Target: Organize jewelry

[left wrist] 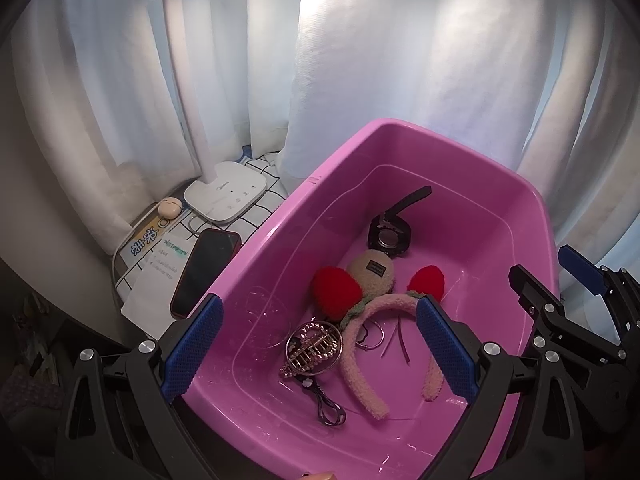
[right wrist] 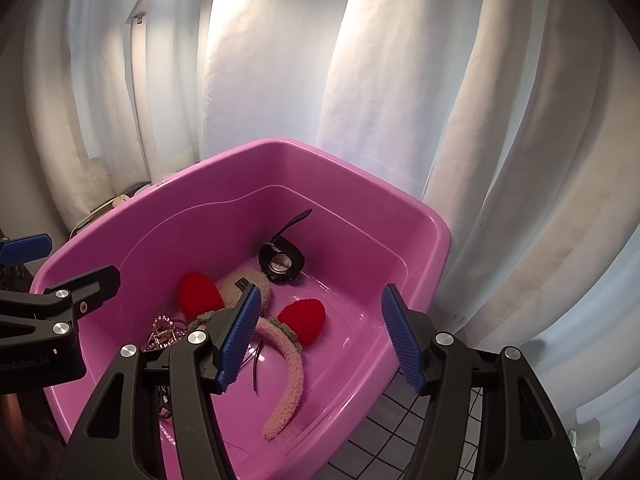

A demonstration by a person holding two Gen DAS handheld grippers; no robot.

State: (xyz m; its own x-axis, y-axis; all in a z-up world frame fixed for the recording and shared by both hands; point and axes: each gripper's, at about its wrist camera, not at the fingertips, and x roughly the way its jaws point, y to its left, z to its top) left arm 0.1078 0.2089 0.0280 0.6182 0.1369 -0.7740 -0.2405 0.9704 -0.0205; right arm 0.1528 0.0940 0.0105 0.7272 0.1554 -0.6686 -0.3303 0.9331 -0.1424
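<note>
A pink plastic tub (left wrist: 472, 160) holds the jewelry. Inside lie a fuzzy pink headband (left wrist: 360, 364) with red ears, a black watch (left wrist: 390, 236), a gold claw hair clip (left wrist: 314, 346), hoop rings (left wrist: 370, 336) and a dark cord (left wrist: 330, 408). My left gripper (left wrist: 320, 344) is open and empty above the tub's near end. My right gripper (right wrist: 320, 336) is open and empty above the tub (right wrist: 424, 216), over the headband (right wrist: 288, 364); the watch (right wrist: 282, 262) lies beyond it. The right gripper also shows in the left wrist view (left wrist: 560, 280).
A white lamp base (left wrist: 226, 192), a red-cased phone (left wrist: 206, 270), papers (left wrist: 154, 256) and a small cream earbud case (left wrist: 170, 206) lie left of the tub on a grid-pattern cloth (right wrist: 400, 432). White curtains (left wrist: 400, 60) hang close behind.
</note>
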